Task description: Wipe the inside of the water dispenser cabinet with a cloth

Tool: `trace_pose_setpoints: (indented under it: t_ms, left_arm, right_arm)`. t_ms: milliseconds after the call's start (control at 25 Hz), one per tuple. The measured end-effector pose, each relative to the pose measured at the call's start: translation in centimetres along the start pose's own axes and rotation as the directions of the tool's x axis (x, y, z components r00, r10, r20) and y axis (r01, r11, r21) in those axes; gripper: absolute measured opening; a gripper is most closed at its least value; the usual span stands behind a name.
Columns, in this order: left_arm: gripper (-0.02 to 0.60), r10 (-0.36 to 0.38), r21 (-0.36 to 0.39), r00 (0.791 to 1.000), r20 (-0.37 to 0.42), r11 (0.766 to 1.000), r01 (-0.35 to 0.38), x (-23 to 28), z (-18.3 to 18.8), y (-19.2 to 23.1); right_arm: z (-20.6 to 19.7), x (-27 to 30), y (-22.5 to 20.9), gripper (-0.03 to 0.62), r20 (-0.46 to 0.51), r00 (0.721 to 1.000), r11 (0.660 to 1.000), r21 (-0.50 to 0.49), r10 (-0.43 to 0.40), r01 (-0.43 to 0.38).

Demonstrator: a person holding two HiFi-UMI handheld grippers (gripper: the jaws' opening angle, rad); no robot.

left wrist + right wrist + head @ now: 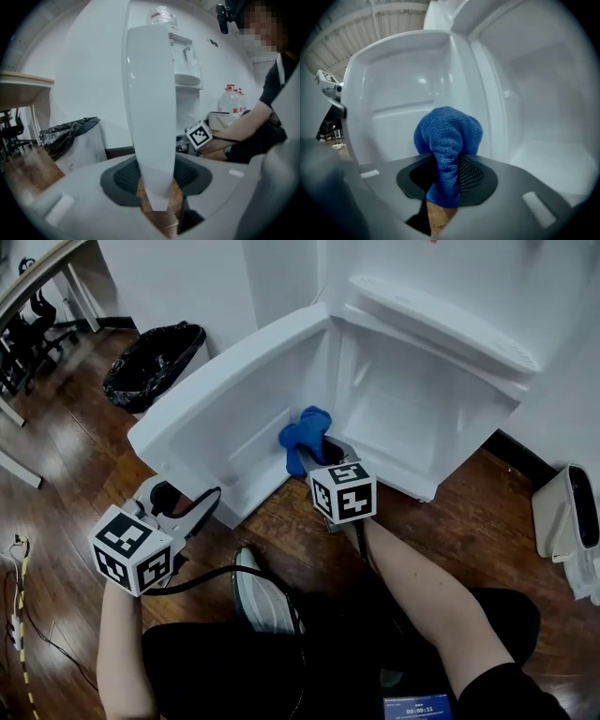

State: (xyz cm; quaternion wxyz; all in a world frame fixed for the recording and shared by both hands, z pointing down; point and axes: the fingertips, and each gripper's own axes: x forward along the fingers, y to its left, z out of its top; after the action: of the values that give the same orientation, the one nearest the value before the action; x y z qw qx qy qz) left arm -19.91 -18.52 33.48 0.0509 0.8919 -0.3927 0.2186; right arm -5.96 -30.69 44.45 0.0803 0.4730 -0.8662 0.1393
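The white cabinet [412,409] of the water dispenser stands open, its door [234,418] swung out to the left. My left gripper [202,507] is shut on the door's free edge; in the left gripper view that edge [150,108] runs upright between the pads of the left gripper [157,180]. My right gripper [319,451] is shut on a bunched blue cloth [305,432] at the cabinet's mouth near the hinge. In the right gripper view the cloth [447,136] bulges out past the right gripper [447,180], with the door's inner face [403,84] behind it and the cabinet's inside [543,108] to the right.
A bin lined with a black bag [155,367] stands left of the door. A white appliance [567,521] sits on the wooden floor at the right. A cable [19,615] lies at the far left. My shoe [258,592] rests below the door. Water bottles [232,101] stand beyond the right arm.
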Motion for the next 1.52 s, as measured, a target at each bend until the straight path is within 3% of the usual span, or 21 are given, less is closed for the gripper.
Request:
trace_pose_setpoints:
  t_ms: [120,280,400,480,560,680,800,1160,1360,1520]
  left_arm:
    - [0.192,0.008,-0.006,1.0,-0.001,1.0,-0.008,0.0,-0.1,-0.1]
    - [0.192,0.016,-0.005,1.0,-0.002,1.0,-0.016,0.1,-0.1,-0.1]
    - [0.193,0.021,-0.005,1.0,-0.004,1.0,-0.021,0.1,-0.1,0.0]
    - [0.192,0.017,-0.004,1.0,-0.004,1.0,-0.017,0.1,-0.1,0.0]
    - [0.192,0.018,-0.001,1.0,-0.005,1.0,-0.018,0.1,-0.1,0.1]
    - [0.193,0.019,0.002,1.0,-0.003,1.0,-0.019,0.1,0.0,0.3]
    - [0.193,0.002,-0.002,1.0,-0.004,1.0,-0.002,0.2,-0.2,0.0]
    - [0.193,-0.002,0.004,1.0,-0.024,1.0,0.002,0.3,-0.6,-0.5]
    - [0.207,-0.029,0.102,0.996,-0.081,0.994,0.038,-0.7,-0.4,-1.4]
    - [0.218,-0.02,0.187,0.991,-0.13,0.981,0.044,-1.1,-0.8,-1.4]
  right_arm:
    - [-1.9,-0.1,6.5,0.11,-0.047,0.985,0.986,-0.003,0.169,-0.169]
    - [-2.8,-1.8,16.0,0.11,-0.082,0.905,0.908,-0.012,0.417,-0.419]
    - [-3.3,-1.8,16.9,0.11,-0.088,0.892,0.89,-0.08,0.443,-0.45]
    - [-4.2,-0.9,14.7,0.11,-0.113,0.908,0.893,-0.169,0.404,-0.418]
    - [-4.7,0.2,11.0,0.11,-0.119,0.941,0.914,-0.228,0.316,-0.336]
    - [-3.6,1.3,4.1,0.11,-0.08,0.988,0.964,-0.222,0.13,-0.145]
    - [-2.6,0.9,-2.5,0.109,-0.061,0.997,0.982,-0.186,-0.04,0.028]
    - [-2.2,-1.0,-3.7,0.11,-0.056,0.987,0.972,-0.192,-0.151,0.137]
    - [0.1,-3.3,-5.4,0.112,0.029,0.98,0.973,-0.112,-0.199,0.201]
    - [-2.1,-3.4,-7.2,0.112,-0.07,0.974,0.976,0.014,-0.214,0.215]
